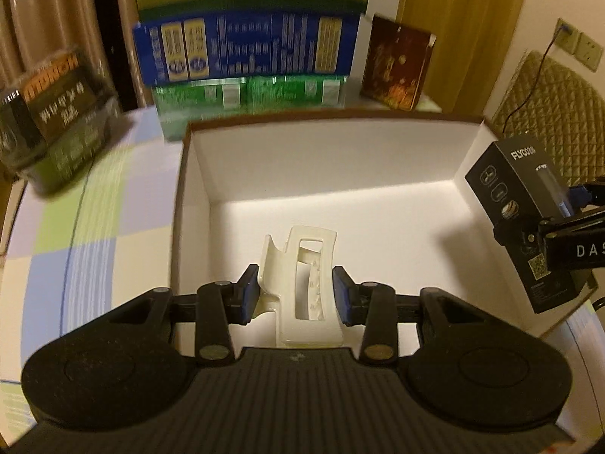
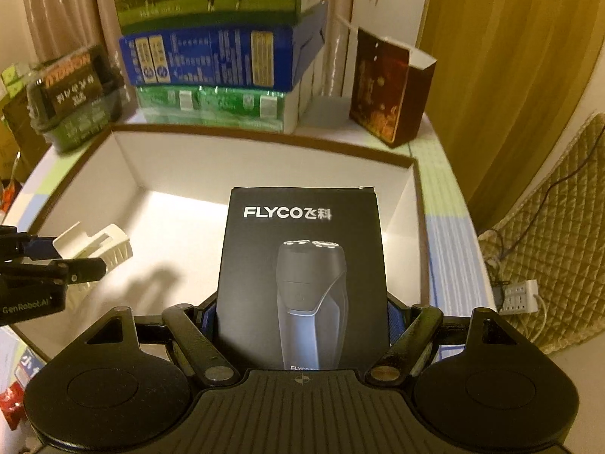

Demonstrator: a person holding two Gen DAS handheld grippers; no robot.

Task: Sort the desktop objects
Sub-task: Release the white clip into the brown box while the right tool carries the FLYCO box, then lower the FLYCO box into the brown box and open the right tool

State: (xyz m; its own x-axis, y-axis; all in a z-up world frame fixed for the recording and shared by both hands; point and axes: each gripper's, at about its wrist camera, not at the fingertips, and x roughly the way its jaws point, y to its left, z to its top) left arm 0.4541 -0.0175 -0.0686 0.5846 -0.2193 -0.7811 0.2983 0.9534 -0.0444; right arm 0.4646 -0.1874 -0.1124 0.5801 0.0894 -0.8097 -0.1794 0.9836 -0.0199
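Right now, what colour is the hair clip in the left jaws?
Cream white hair clip, plain with no pattern; the left wrist view shows it best.

open box (image 1: 196, 174) mid-table; stacked cartons (image 1: 245, 49) behind it, standing carton (image 1: 397, 64) to their right, packet (image 1: 56, 113) at left.

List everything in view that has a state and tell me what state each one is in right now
left gripper: shut on the hair clip, over the tray.
hair clip: white, held in the air, claws closed.
right gripper: shut on the shaver box.
shaver box: closed, held over the tray.
tray: open-topped, nothing lying in it.
brown box: upright behind the tray, top flap open.
stacked cartons: piled, closed.
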